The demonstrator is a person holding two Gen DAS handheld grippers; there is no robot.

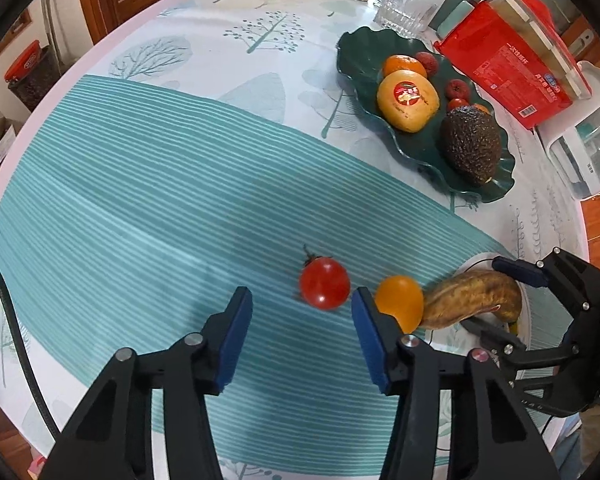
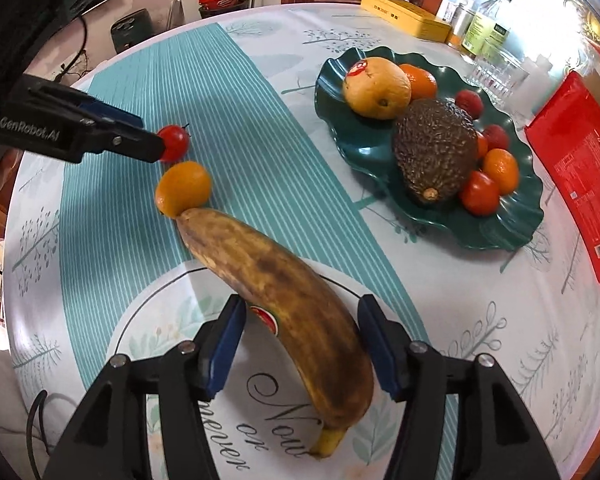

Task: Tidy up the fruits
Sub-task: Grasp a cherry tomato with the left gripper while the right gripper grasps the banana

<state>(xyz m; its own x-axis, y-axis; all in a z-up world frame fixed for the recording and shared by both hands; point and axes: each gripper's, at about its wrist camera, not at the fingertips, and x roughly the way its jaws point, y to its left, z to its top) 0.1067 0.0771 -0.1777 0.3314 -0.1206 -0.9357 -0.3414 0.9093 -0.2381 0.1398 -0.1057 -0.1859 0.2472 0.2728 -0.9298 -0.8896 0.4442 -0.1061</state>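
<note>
Right tongs [image 2: 300,344] gape wide around the banana [image 2: 296,308], not squeezing; its stem points at the camera, over "Now or never". Left tongs [image 1: 302,320], marked "GenRobot.AI", gape near the tomato [image 1: 325,283].

A red cherry tomato [image 1: 324,283] lay low-centre beside an orange kumquat [image 1: 400,302] touching a browned banana [image 2: 292,308]; the green plate [image 2: 500,232], upper right, held more fruit.
</note>
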